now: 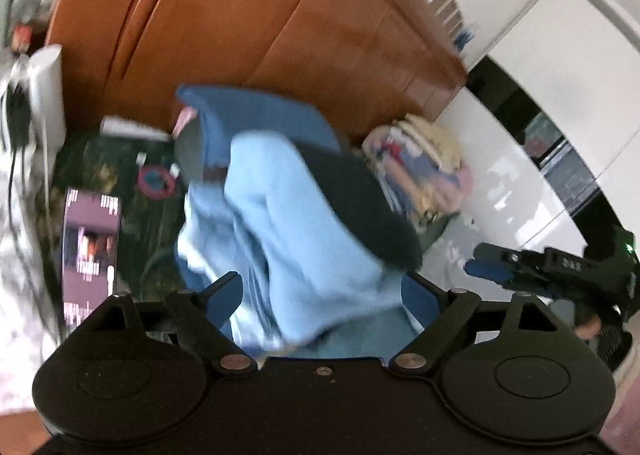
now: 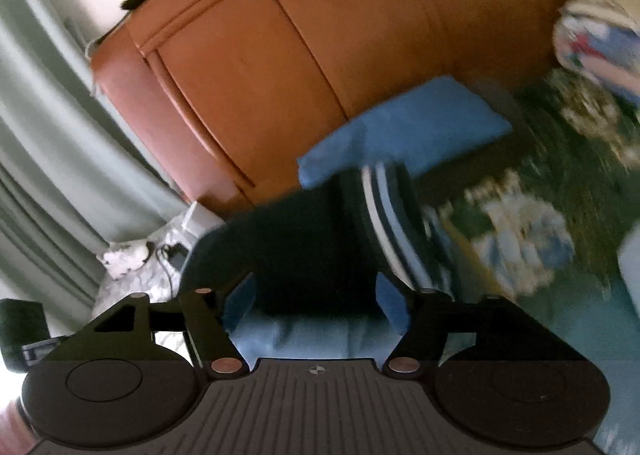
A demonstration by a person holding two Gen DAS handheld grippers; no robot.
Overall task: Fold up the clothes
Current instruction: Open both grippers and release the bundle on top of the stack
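phone (image 1: 91, 251) left view, striped garment (image 2: 384, 211) right

Dark garment (image 2: 304, 239) (white-striped) between spread jaws

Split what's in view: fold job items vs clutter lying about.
Job: light blue garment, dark striped garment, blue folded cloth, left gripper, right gripper.
Clutter: phone, pink ring, cable, wardrobe.

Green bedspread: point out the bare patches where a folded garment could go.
The green bedspread looks bare between the phone and the light blue garment, and, in the right wrist view, right of the striped dark garment. The clothes pile crowds the wardrobe side.
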